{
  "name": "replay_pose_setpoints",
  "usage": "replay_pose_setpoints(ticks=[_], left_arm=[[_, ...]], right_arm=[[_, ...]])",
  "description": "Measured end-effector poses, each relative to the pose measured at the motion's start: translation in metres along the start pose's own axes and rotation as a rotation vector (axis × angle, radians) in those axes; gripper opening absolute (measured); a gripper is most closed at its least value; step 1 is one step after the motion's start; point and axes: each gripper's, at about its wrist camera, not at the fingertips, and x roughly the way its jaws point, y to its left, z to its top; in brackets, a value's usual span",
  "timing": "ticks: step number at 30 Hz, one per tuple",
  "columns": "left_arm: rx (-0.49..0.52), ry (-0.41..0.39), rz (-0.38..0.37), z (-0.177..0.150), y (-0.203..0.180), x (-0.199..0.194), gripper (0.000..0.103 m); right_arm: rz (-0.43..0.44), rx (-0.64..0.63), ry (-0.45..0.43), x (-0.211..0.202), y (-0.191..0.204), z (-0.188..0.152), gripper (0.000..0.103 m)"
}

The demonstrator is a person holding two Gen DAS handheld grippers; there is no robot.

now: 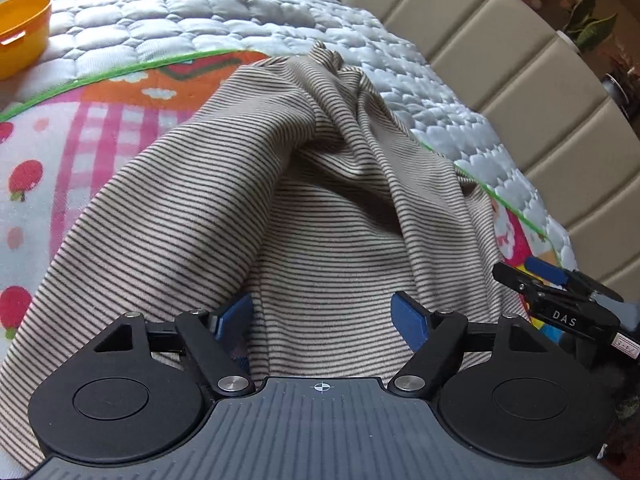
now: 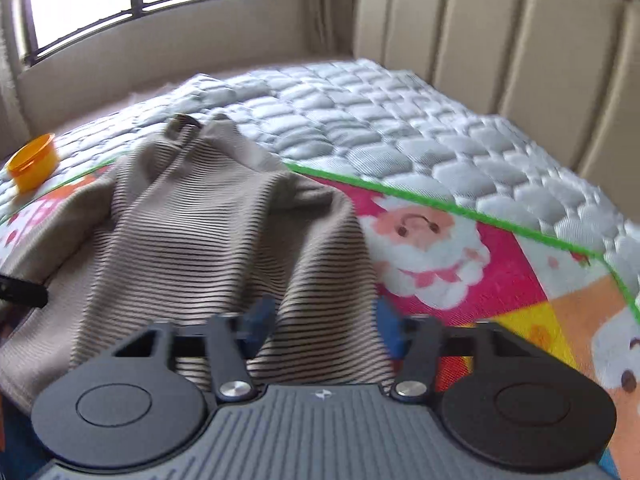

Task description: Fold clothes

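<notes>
A beige garment with thin dark stripes lies rumpled on a colourful cartoon mat on the bed. My left gripper has its blue fingers spread wide, with the near edge of the garment draped between them and not pinched. My right gripper is also spread, with a ridge of the same garment running between its blue fingers. The right gripper also shows at the right edge of the left wrist view, beside the cloth.
A quilted grey-white bedspread lies under the mat. An orange plastic tub sits at the far left, also seen in the right wrist view. A padded beige headboard bounds the bed on the right.
</notes>
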Motion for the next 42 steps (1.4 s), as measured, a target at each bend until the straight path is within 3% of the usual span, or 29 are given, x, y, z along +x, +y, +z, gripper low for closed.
replay_pose_setpoints(ticks=[3,5,7,9,10,11,13,15,18,24,28,31,33,36,38,40,42], left_arm=[[0.013,0.025,0.026,0.004,-0.001,0.013,0.081],[0.028,0.035,0.060,0.005,-0.002,0.020,0.083],[0.045,0.047,0.069,0.004,-0.005,0.024,0.089],[0.068,0.053,0.085,0.003,-0.009,0.026,0.088],[0.080,0.052,0.106,0.002,-0.011,0.026,0.086],[0.090,0.053,0.125,0.001,-0.012,0.025,0.077],[0.104,0.060,0.157,-0.001,-0.011,0.021,0.064],[0.118,0.068,0.188,-0.003,-0.010,0.017,0.043],[0.113,0.109,0.194,-0.010,-0.007,0.007,0.031],[0.137,0.249,0.172,-0.047,-0.016,-0.013,0.030],[0.152,0.337,0.125,-0.072,-0.019,-0.029,0.031],[0.160,0.327,0.088,-0.076,-0.017,-0.046,0.048],[0.166,0.253,0.054,-0.070,-0.013,-0.062,0.072],[0.227,0.117,0.078,-0.056,-0.013,-0.081,0.095],[0.264,0.050,0.146,-0.044,-0.015,-0.079,0.095],[0.279,-0.014,0.206,-0.034,-0.016,-0.074,0.096],[0.265,-0.078,0.214,-0.030,-0.014,-0.067,0.100]], right_arm=[[-0.008,-0.001,0.001,0.018,-0.010,0.004,0.046],[0.035,0.031,0.034,0.034,-0.014,0.007,0.047],[0.053,0.036,0.060,0.040,-0.008,0.007,0.047],[0.062,0.018,0.076,0.042,0.001,0.006,0.040],[0.081,0.007,0.091,0.040,0.005,0.007,0.030],[0.101,0.009,0.110,0.038,0.008,0.006,0.024],[0.126,0.024,0.153,0.032,0.013,0.003,0.021],[0.139,0.031,0.191,0.024,0.018,-0.002,0.020],[0.160,0.033,0.260,0.007,0.024,-0.013,0.020],[0.172,-0.087,0.417,-0.036,0.042,-0.049,0.020],[0.159,-0.171,0.455,-0.057,0.051,-0.062,0.021],[0.149,-0.108,0.371,-0.076,0.043,-0.052,0.027],[0.162,-0.052,0.291,-0.090,0.036,-0.042,0.029],[0.215,0.081,0.230,-0.096,0.028,-0.035,0.044],[0.202,0.160,0.193,-0.091,0.028,-0.032,0.047],[0.140,0.208,0.083,-0.094,0.031,-0.032,0.047],[0.109,0.191,-0.008,-0.100,0.036,-0.032,0.051]])
